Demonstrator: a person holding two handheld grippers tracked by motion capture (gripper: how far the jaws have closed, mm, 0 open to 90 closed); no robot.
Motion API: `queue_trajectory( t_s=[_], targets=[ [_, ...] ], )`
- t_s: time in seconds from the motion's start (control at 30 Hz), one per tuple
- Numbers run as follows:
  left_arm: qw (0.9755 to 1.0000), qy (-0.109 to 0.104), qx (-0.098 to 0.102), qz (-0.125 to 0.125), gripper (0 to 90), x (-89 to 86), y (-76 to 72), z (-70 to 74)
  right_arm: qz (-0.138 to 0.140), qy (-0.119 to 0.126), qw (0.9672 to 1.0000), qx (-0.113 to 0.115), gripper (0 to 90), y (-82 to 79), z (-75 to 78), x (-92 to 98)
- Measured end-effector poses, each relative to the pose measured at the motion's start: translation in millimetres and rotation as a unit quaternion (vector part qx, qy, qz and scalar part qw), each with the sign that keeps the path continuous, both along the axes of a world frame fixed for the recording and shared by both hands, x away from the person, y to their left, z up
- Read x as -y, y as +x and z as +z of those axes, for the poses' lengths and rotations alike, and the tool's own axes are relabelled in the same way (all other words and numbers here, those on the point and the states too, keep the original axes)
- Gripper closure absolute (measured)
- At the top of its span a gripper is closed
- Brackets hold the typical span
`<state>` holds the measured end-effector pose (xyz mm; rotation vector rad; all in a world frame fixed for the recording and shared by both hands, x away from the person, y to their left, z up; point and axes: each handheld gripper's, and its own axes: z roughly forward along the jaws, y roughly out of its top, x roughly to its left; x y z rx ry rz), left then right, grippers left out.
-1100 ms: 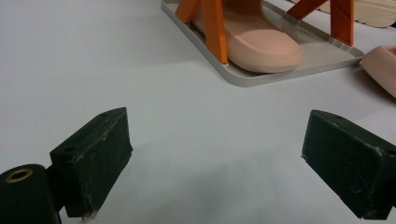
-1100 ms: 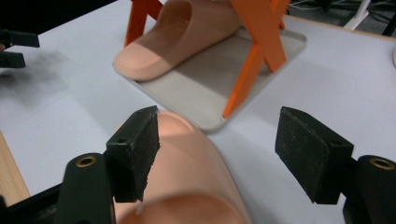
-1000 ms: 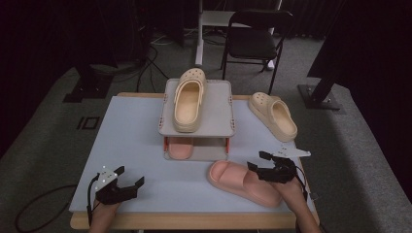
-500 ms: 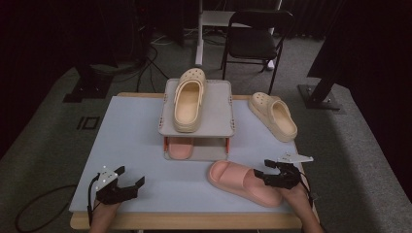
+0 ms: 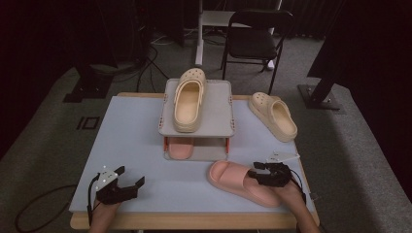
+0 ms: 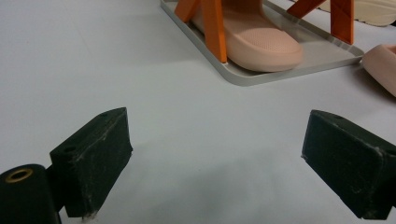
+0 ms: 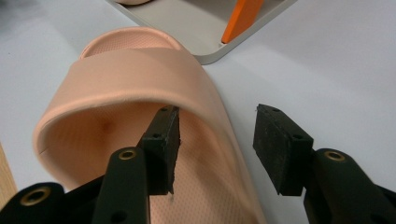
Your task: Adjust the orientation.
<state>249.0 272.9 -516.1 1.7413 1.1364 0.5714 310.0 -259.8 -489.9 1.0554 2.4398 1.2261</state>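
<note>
Your right tongs (image 5: 256, 173), closing, straddle the pink slide's (image 5: 233, 180) rim, unclamped; its toe points upper left, long axis diagonal. Left tongs (image 5: 127, 177) gape apart.

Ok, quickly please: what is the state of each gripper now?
Left gripper: open, empty, jaws above the bare table.
Right gripper: jaws have just been closing astride the side edge of the pink slide sandal; pads not yet pressing, so open.
</note>
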Motion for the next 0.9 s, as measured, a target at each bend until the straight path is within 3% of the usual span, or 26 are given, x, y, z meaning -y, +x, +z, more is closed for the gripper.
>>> queue_trajectory(
  t_s=[0.3,0.9],
  targets=[
    [1.0000,0.000,-0.001,-0.001,7.9,-0.1,0.0,-0.1,0.031,-0.017,0.9994,0.002,64.5,7.2,-1.7,-11.8],
    [1.0000,-0.001,-0.004,-0.002,7.9,-0.5,0.6,-0.8,0.051,-0.053,0.9964,0.042,79.7,-0.7,1.6,-19.8]
  ],
)
